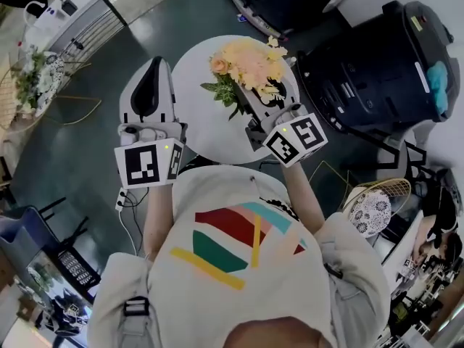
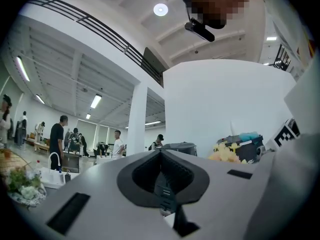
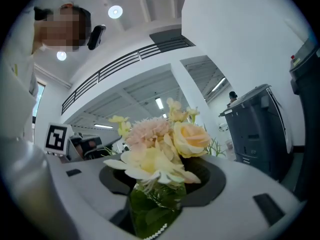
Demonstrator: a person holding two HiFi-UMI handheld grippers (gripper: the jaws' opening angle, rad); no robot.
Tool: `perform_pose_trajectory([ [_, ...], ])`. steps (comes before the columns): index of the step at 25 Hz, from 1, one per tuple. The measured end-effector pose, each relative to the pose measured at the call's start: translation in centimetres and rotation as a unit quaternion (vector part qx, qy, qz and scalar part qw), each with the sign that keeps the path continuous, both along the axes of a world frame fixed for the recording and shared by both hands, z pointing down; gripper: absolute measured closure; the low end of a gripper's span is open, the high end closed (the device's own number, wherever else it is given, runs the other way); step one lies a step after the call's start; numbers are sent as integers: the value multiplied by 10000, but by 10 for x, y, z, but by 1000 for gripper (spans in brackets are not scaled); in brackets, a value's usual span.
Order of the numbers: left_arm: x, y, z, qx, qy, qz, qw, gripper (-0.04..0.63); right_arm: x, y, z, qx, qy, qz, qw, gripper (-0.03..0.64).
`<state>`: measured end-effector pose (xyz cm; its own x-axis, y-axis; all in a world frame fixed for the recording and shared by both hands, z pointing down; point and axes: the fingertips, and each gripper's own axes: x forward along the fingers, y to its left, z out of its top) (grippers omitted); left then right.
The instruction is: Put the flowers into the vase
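A bouquet (image 1: pixel 246 62) of peach, cream and yellow flowers with green leaves lies low over the round white table (image 1: pixel 194 125), blooms toward the far side. My right gripper (image 1: pixel 251 101) is shut on its leafy stems. In the right gripper view the bouquet (image 3: pixel 162 146) stands up between the jaws of the right gripper (image 3: pixel 159 196). My left gripper (image 1: pixel 152 75) hangs over the table's left edge, jaws shut together with nothing in them. In the left gripper view, the left gripper (image 2: pixel 161 159) shows its pads meeting, with the bouquet (image 2: pixel 225 154) far off to the right. No vase shows in any view.
A large black machine (image 1: pixel 377 71) stands right of the table. At the left are a wire basket of plants (image 1: pixel 29 78) and a white cabinet (image 1: pixel 72 13). A wire-frame stool (image 1: pixel 377 201) stands at the lower right. Several people (image 2: pixel 57 139) are far off.
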<state>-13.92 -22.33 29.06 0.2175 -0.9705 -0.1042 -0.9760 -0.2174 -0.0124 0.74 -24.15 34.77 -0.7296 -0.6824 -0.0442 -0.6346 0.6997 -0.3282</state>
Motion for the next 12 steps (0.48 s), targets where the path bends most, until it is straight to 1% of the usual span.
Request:
perform_pose_trajectory([
  [5,-14,5,6,-77,-9,-142,9999,588,-15,5,37,25,510,67,9987,374],
  [9,-15,6,8,-104,-28,-131,9999,588,-17,6,51,82,778,222,9967,374],
  [12,-14,7,8,-95,-42,-93,9999,588,-16,5,57,242,1099,449,9926,373],
])
